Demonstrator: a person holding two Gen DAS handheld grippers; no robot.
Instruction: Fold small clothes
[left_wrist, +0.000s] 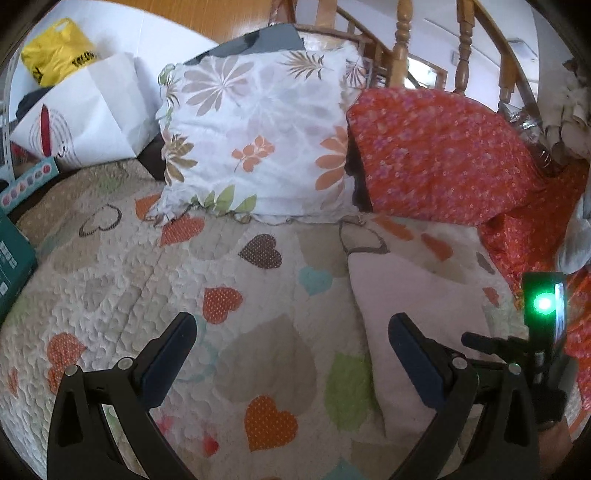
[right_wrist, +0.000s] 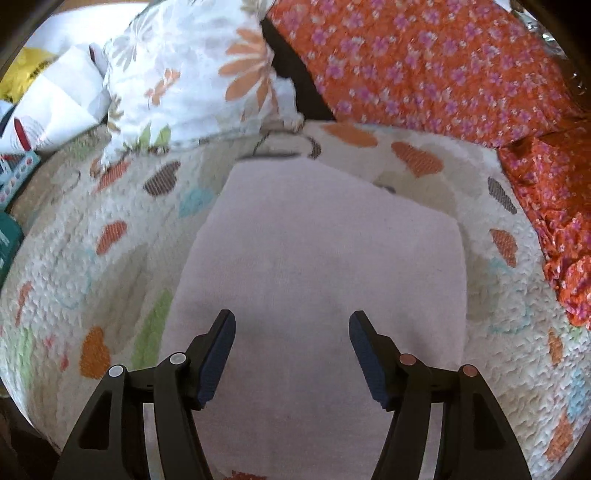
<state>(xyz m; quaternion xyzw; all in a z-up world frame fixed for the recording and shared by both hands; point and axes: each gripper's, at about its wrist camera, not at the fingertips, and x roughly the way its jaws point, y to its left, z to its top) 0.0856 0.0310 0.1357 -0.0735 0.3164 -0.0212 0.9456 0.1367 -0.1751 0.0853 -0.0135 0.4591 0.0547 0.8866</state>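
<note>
A pale pink small garment (right_wrist: 325, 251) lies folded flat on the heart-patterned quilt (right_wrist: 110, 280). My right gripper (right_wrist: 291, 321) is open and empty, just above the garment's near part. In the left wrist view the same garment (left_wrist: 413, 314) lies to the right. My left gripper (left_wrist: 291, 325) is open and empty over the quilt (left_wrist: 147, 277), its right finger (left_wrist: 413, 350) over the garment's left edge. The right gripper's body with a green light (left_wrist: 543, 306) shows at the far right.
A floral pillow (left_wrist: 255, 129) and an orange flowered blanket (left_wrist: 443, 155) lie at the back of the bed. A white paper bag (left_wrist: 85, 114), a yellow bag (left_wrist: 55, 48) and a teal box (left_wrist: 11, 266) are at the left. Wooden railing posts (left_wrist: 402, 40) stand behind.
</note>
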